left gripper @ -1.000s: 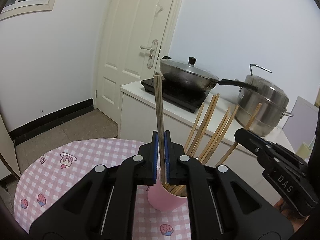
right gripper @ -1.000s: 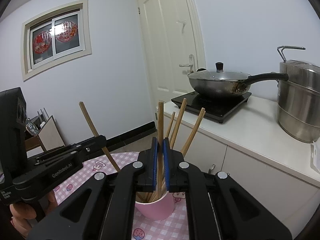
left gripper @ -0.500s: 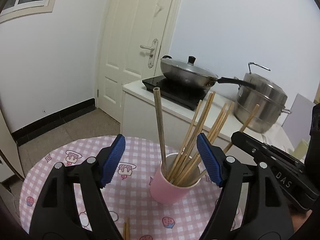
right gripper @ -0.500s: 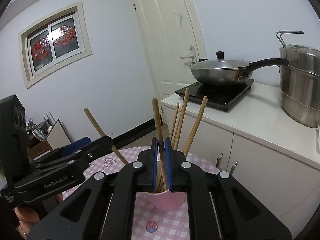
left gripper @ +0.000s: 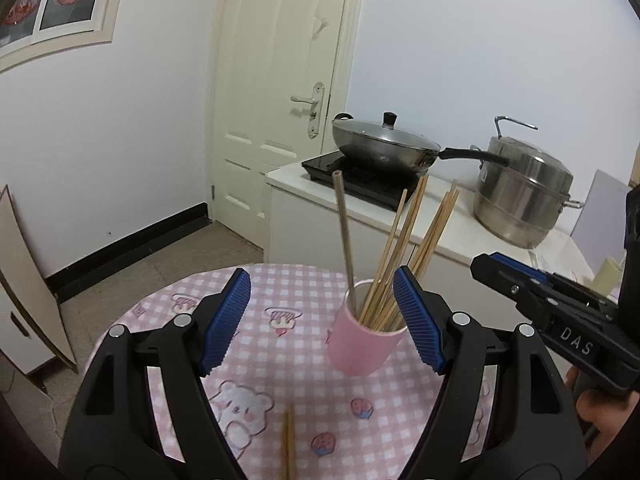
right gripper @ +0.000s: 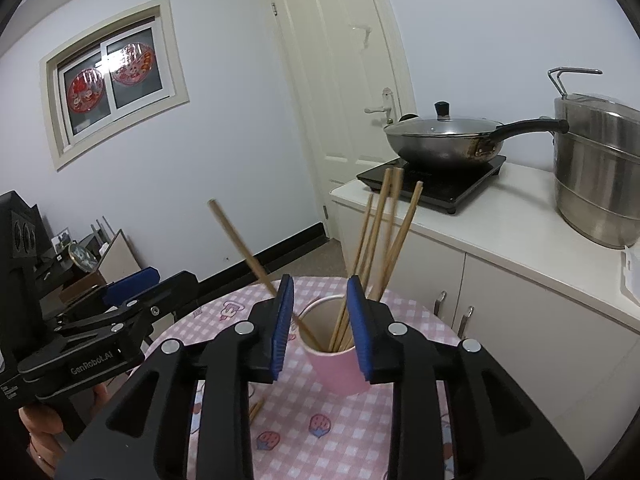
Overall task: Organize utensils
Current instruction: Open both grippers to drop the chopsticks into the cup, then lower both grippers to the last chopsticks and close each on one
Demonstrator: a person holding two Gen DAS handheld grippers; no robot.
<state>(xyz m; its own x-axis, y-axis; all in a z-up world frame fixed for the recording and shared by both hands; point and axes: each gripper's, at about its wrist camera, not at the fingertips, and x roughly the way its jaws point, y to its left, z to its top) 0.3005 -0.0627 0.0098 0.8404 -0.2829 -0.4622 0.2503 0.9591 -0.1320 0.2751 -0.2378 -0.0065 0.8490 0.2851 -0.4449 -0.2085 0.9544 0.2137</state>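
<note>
Holding nothing, my left gripper [left gripper: 322, 316] stands wide apart; my right gripper [right gripper: 320, 322] is parting its jaws, empty too. Beyond both: pink cup [left gripper: 362, 346] on checked tablecloth [left gripper: 256, 364], chopsticks [left gripper: 400, 252] standing handle-up, fanning toward the counter [right gripper: 500, 240], one [left gripper: 346, 236] near upright. Left view alone shows loose chopsticks [left gripper: 288, 444] lying lengthwise toward me; right view alone, the window [right gripper: 114, 80].

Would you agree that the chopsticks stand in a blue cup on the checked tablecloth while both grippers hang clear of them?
Nearly: the cup is pink, not blue, as the left wrist view shows. The chopsticks do stand in it on the checked tablecloth, clear of both grippers.
</note>
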